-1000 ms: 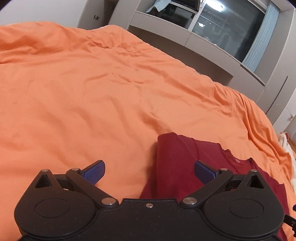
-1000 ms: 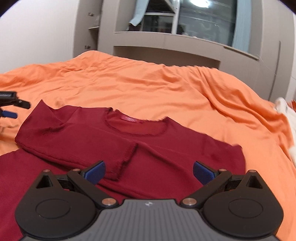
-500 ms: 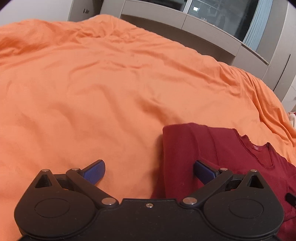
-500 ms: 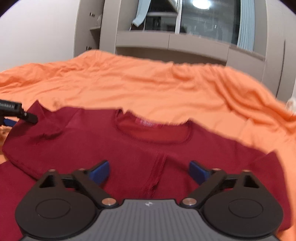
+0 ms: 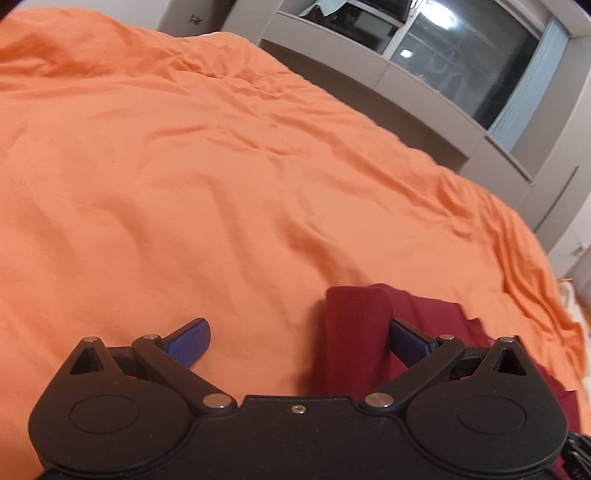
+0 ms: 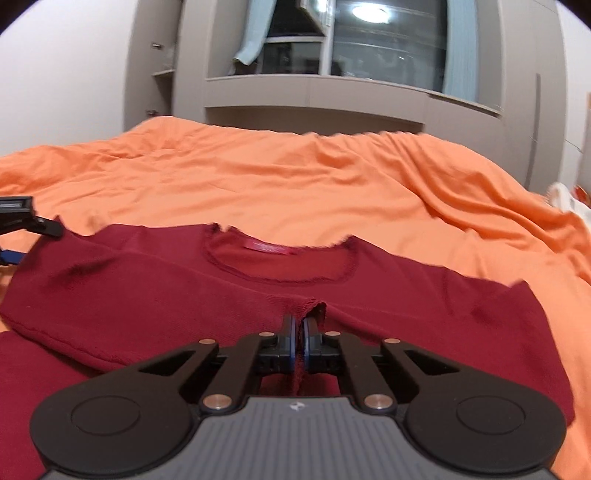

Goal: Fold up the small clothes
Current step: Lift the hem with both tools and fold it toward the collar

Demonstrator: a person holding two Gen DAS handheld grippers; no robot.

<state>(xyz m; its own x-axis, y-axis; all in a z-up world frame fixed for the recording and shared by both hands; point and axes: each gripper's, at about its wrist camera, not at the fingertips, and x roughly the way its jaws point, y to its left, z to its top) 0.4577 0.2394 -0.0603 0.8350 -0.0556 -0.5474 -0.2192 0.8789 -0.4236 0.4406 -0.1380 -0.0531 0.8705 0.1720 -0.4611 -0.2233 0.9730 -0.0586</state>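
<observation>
Halfway-ish: the dark red top (image 6: 155, 291) lies on the orange bedspread (image 6: 295, 184), sleeves already folded in. The right gripper (image 6: 299, 336) has just clamped onto a sleeve cuff (image 6: 314, 308), probably; the left gripper (image 5: 295, 339) gapes around the shoulder fold, nothing pinched yet.

— What is covering the bed?
— A rumpled orange duvet (image 5: 207, 192) is lying across it.
— And behind?
— A grey wall unit (image 6: 354, 96) is standing there; a ceiling light (image 6: 369, 13) is reflecting in its window.
</observation>
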